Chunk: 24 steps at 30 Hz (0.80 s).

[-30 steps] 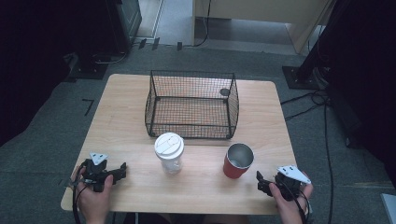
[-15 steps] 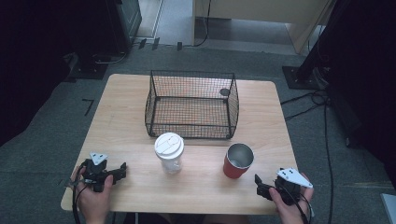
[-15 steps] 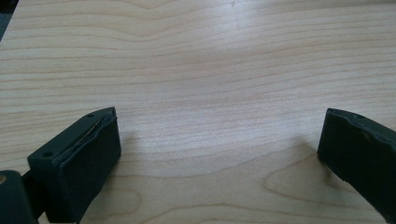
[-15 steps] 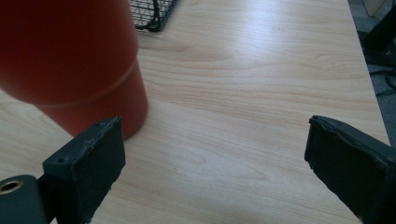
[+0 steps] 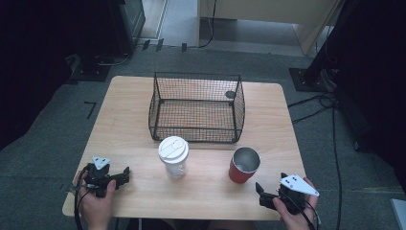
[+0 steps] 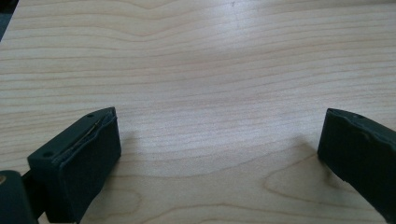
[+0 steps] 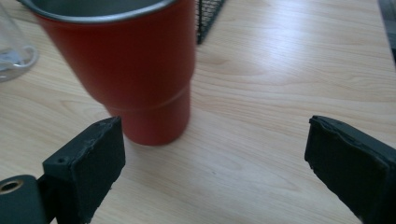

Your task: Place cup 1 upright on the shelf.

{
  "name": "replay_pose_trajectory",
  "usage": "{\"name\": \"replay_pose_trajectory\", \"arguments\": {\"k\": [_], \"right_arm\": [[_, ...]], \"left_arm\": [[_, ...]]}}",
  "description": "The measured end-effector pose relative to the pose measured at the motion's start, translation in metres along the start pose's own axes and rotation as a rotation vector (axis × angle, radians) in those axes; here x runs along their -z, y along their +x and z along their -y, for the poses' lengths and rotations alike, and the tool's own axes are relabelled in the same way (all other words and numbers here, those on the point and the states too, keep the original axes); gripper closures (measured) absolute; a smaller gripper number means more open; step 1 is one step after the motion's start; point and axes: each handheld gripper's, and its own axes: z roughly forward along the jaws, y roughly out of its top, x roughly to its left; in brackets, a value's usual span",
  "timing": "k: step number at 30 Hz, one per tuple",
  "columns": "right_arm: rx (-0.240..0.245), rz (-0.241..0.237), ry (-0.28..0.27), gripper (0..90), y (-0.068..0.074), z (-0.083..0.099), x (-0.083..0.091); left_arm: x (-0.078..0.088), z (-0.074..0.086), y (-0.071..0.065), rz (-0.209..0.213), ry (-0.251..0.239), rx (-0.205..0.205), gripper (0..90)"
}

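Note:
A red tumbler (image 5: 244, 166) with a steel lining stands open-topped on the wooden table (image 5: 201, 191), right of centre. To its left is a clear cup with a white lid (image 5: 174, 154). My right gripper (image 5: 261, 194) is held near the front right corner, just in front of and to the right of the tumbler. In the right gripper view its jaws (image 7: 215, 163) stand wide open with the tumbler (image 7: 135, 74) ahead and to the left, untouched. My left gripper (image 5: 125, 175) rests at the front left, open over bare wood (image 6: 219, 154).
A black wire basket (image 5: 196, 108) stands at the back middle of the table, with a small dark round thing (image 5: 230, 94) at its far right corner. Cables trail over the floor on the right. The table's front edge runs close under both hands.
My right gripper has drifted slightly toward the table's near edge, lifting a little. The left gripper, both cups and the basket have kept still.

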Motion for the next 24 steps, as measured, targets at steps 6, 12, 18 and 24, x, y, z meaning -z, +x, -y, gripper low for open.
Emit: {"name": "replay_pose_trajectory", "arguments": {"k": [6, 12, 18, 24], "right_arm": [[0.034, -0.043, -0.004, 5.1, 0.012, -0.004, 0.000], [0.046, -0.063, -0.004, 5.1, 0.023, -0.008, -0.004], [0.050, -0.073, -0.007, 5.1, 0.033, -0.014, -0.011], [0.015, -0.062, -0.032, 5.1, 0.038, -0.023, -0.015]], "left_arm": [[0.000, 0.000, 0.000, 0.000, 0.000, 0.000, 0.1], [0.000, 0.000, 0.000, 0.000, 0.000, 0.000, 0.1], [0.000, 0.000, 0.000, 0.000, 0.000, 0.000, 0.1], [0.000, 0.000, 0.000, 0.000, 0.000, 0.000, 0.1]]}}
